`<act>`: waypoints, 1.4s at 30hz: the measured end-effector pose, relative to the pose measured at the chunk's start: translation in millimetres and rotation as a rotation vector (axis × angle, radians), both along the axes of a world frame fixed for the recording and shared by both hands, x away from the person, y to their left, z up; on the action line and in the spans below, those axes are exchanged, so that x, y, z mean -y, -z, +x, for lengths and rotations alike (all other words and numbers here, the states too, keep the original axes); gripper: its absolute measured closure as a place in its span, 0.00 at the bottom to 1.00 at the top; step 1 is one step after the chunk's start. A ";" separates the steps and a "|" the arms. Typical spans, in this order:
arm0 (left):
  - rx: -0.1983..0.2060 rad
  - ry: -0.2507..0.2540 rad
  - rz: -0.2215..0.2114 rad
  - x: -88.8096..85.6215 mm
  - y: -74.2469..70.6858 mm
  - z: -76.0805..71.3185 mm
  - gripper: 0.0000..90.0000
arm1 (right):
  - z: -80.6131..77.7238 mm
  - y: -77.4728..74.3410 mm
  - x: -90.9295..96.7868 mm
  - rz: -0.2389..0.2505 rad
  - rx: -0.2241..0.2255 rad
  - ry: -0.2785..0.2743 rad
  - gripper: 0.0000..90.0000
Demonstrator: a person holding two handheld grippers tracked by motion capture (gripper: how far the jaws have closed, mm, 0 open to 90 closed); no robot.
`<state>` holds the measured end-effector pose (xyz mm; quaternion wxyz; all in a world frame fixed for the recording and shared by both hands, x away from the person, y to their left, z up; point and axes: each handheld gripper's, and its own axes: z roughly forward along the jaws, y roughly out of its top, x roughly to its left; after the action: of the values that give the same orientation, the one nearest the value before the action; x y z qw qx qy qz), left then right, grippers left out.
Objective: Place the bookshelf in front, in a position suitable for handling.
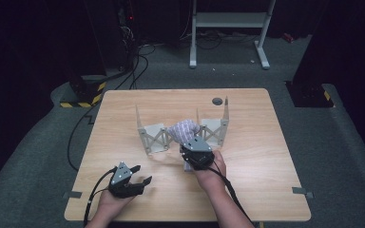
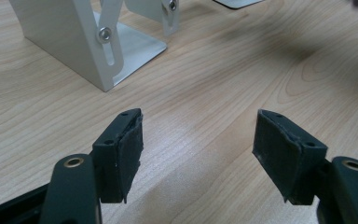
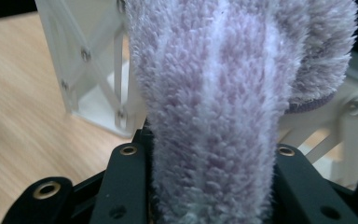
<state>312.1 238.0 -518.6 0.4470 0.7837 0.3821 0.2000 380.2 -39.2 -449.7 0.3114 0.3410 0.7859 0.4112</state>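
Between the 2 white metal stands (image 1: 153, 134) near the table's (image 1: 247, 166) centre, the right gripper (image 1: 194, 148) clamps a fluffy lilac striped cloth (image 1: 184, 129), which rises from its jaws toward 12 o'clock. At 7 o'clock from the cloth, well apart, the left gripper (image 1: 140, 175) rests low with jaws spread wide, nothing between its pads (image 2: 129, 154).

Open wood in front, racks behind

The counter (image 1: 247, 161) is bare near the person; two white racks (image 1: 153, 137) (image 1: 216, 128) and a fluffy cloth (image 1: 184, 129) block the middle.
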 end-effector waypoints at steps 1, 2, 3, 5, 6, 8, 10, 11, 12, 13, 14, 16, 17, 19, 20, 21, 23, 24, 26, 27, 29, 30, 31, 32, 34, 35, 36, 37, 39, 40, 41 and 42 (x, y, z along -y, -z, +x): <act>0.000 0.000 -0.002 -0.4 -0.1 0.1 0.37 | 0.6 4.0 -0.3 -0.004 -0.009 0.001 0.71; 0.000 -0.001 -0.002 -0.6 -0.2 0.0 0.37 | 1.7 9.4 0.0 -0.008 -0.020 0.003 0.71; 0.000 -0.001 -0.002 -0.7 -0.3 0.0 0.37 | 2.7 14.7 0.4 -0.006 -0.038 0.009 0.71; 0.000 0.000 -0.002 -0.5 -0.2 -0.1 0.37 | 6.5 26.7 2.3 -0.012 -0.069 0.016 0.71; 0.001 0.000 -0.001 -0.4 -0.1 0.0 0.37 | 8.3 31.9 3.0 -0.015 -0.090 0.022 0.71; 0.002 -0.001 0.000 -0.3 0.0 0.0 0.37 | 10.8 42.1 5.2 -0.022 -0.118 0.032 0.71; 0.002 -0.002 -0.001 -0.3 0.1 0.2 0.37 | 12.7 50.6 6.6 -0.031 -0.150 0.038 0.71; 0.001 -0.002 -0.001 -0.2 0.1 0.2 0.37 | 13.5 53.5 6.9 -0.036 -0.160 0.035 0.71; 0.001 -0.002 -0.001 0.0 0.0 0.2 0.37 | 14.4 57.9 6.8 -0.044 -0.181 0.034 0.71; 0.001 -0.001 0.000 0.2 -0.1 0.1 0.37 | 14.8 61.0 6.5 -0.053 -0.194 0.031 0.71; 0.001 -0.001 -0.001 0.4 -0.1 0.0 0.37 | 15.0 63.9 6.1 -0.061 -0.204 0.023 0.71; 0.001 -0.002 -0.003 0.8 -0.1 -0.1 0.37 | 13.8 67.6 3.7 -0.070 -0.218 0.012 0.71; 0.001 -0.002 -0.003 1.0 0.0 -0.1 0.37 | 12.0 68.2 1.6 -0.075 -0.213 0.005 0.71; 0.000 -0.002 0.000 1.2 0.0 -0.2 0.37 | 10.3 67.9 -1.2 -0.075 -0.215 -0.010 0.71; 0.000 -0.002 0.000 1.4 0.0 -0.3 0.37 | 9.1 68.0 -3.2 -0.078 -0.214 -0.017 0.71; 0.002 -0.001 0.002 1.3 -0.2 -0.3 0.37 | 7.7 68.1 -5.4 -0.080 -0.214 -0.024 0.71; 0.002 -0.001 0.001 1.1 -0.4 -0.4 0.37 | 5.1 67.8 -11.3 -0.084 -0.216 -0.046 0.71; 0.002 -0.001 0.002 0.8 -0.4 -0.3 0.37 | 4.4 67.8 -13.5 -0.085 -0.217 -0.054 0.71; 0.004 -0.002 0.002 0.2 -0.5 -0.2 0.37 | 2.2 67.7 -20.5 -0.093 -0.216 -0.074 0.71; 0.002 -0.002 0.002 -0.2 -0.7 -0.2 0.37 | 1.1 67.8 -24.7 -0.096 -0.213 -0.085 0.71; 0.000 -0.005 0.000 -0.6 -0.5 -0.2 0.37 | -1.0 68.3 -33.0 -0.108 -0.207 -0.108 0.71; 0.001 -0.005 0.001 -0.9 -0.5 -0.1 0.37 | -1.9 68.7 -37.8 -0.119 -0.205 -0.118 0.71; 0.001 -0.007 0.000 -0.9 -0.4 -0.2 0.37 | -2.7 68.7 -43.6 -0.137 -0.194 -0.131 0.71; 0.002 -0.008 -0.002 -1.0 -0.4 -0.3 0.37 | -2.9 68.5 -46.7 -0.143 -0.192 -0.139 0.71; 0.003 -0.009 -0.006 -1.2 -0.6 -0.6 0.37 | -2.6 67.8 -52.8 -0.147 -0.186 -0.150 0.71; 0.003 -0.009 -0.007 -1.6 -0.9 -0.7 0.37 | -2.3 67.3 -55.1 -0.149 -0.183 -0.148 0.71; 0.002 -0.008 -0.006 -2.4 -1.3 -0.6 0.37 | -2.2 66.3 -57.0 -0.149 -0.178 -0.149 0.71; 0.003 -0.009 -0.005 -2.9 -1.3 -0.4 0.37 | -2.4 64.0 -58.2 -0.143 -0.165 -0.149 0.71; 0.003 -0.011 -0.005 -3.5 -1.1 -0.3 0.37 | -2.9 59.1 -59.0 -0.130 -0.145 -0.149 0.71; 0.003 -0.012 -0.006 -3.7 -1.1 -0.3 0.37 | -3.4 55.4 -59.1 -0.125 -0.134 -0.148 0.71; 0.002 -0.012 -0.007 -3.9 -1.1 -0.3 0.37 | -3.6 51.4 -59.0 -0.118 -0.120 -0.147 0.71; 0.003 -0.012 -0.008 -4.0 -1.2 -0.4 0.37 | -3.7 46.9 -58.3 -0.112 -0.107 -0.147 0.71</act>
<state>311.6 242.0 -517.4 0.4496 0.7792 0.3869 0.2025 376.4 19.1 -496.6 0.2567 0.2862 0.8459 0.3696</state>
